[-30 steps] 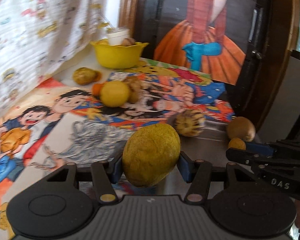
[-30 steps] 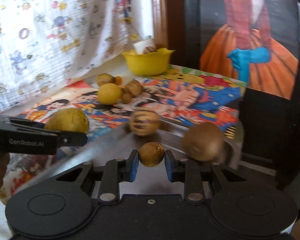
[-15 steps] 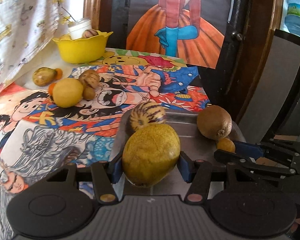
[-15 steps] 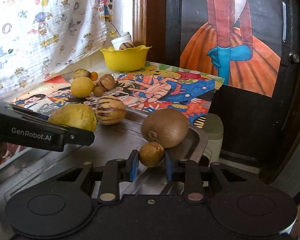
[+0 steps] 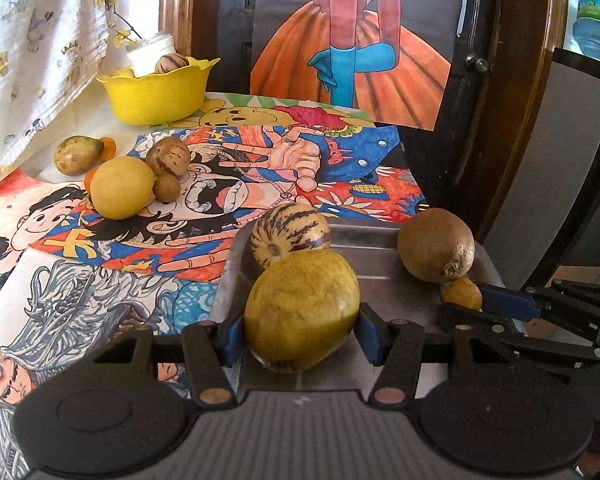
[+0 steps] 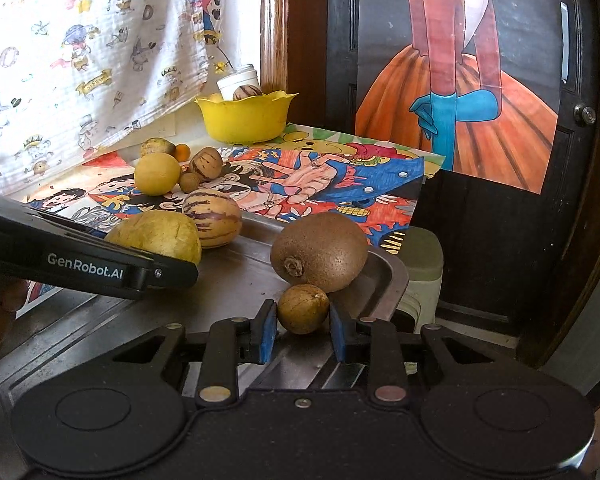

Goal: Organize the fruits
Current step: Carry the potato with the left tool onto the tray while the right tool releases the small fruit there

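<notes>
My left gripper (image 5: 300,334) is shut on a large yellow-green fruit (image 5: 302,312), low over the steel tray (image 5: 384,276), just in front of a striped melon (image 5: 290,234). It also shows in the right wrist view (image 6: 156,234). My right gripper (image 6: 303,330) has its blue pads (image 6: 268,330) slightly apart from a small brown fruit (image 6: 303,308), which rests on the tray (image 6: 228,280) against a big brown kiwi (image 6: 320,250). The small fruit (image 5: 462,294) and kiwi (image 5: 436,244) also show in the left wrist view.
A yellow bowl (image 5: 160,92) holding fruit stands at the back of the cartoon-print tablecloth (image 5: 260,160). Loose fruits lie beside it: a yellow round one (image 5: 120,188), a striped one (image 5: 168,156) and a green-brown one (image 5: 76,154). A dark door (image 6: 500,208) is behind the tray.
Both grippers have come down lower over the tray. The right jaws have opened off the small brown fruit, which now sits on the tray. The left still grips its fruit.
</notes>
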A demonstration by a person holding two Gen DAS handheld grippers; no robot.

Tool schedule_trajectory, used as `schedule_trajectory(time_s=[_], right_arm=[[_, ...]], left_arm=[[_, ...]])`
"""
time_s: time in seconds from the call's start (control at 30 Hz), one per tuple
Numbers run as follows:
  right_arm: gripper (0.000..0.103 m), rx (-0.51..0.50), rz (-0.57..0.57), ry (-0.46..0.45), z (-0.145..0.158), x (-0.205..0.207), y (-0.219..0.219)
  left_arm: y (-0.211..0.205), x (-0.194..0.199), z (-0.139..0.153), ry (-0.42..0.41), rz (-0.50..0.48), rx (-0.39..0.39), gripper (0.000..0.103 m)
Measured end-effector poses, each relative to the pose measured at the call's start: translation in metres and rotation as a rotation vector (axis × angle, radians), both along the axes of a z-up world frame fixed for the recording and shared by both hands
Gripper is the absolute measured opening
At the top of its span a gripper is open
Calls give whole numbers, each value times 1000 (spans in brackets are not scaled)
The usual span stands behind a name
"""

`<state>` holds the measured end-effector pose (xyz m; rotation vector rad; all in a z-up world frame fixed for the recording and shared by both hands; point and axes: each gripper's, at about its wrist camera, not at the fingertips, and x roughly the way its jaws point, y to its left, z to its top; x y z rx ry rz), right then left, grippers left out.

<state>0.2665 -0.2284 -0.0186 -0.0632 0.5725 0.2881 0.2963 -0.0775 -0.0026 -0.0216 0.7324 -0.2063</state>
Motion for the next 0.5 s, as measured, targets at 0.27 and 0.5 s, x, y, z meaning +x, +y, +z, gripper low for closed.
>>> schedule_trajectory(time_s=[0.27, 0.5], right_arm=[[40, -9, 12, -10, 6, -11, 1], [59, -9, 26, -17, 18, -38, -4]], left_arm=[[6, -4, 3, 21, 2, -30, 65], [11, -22, 14, -10, 18, -42, 76]])
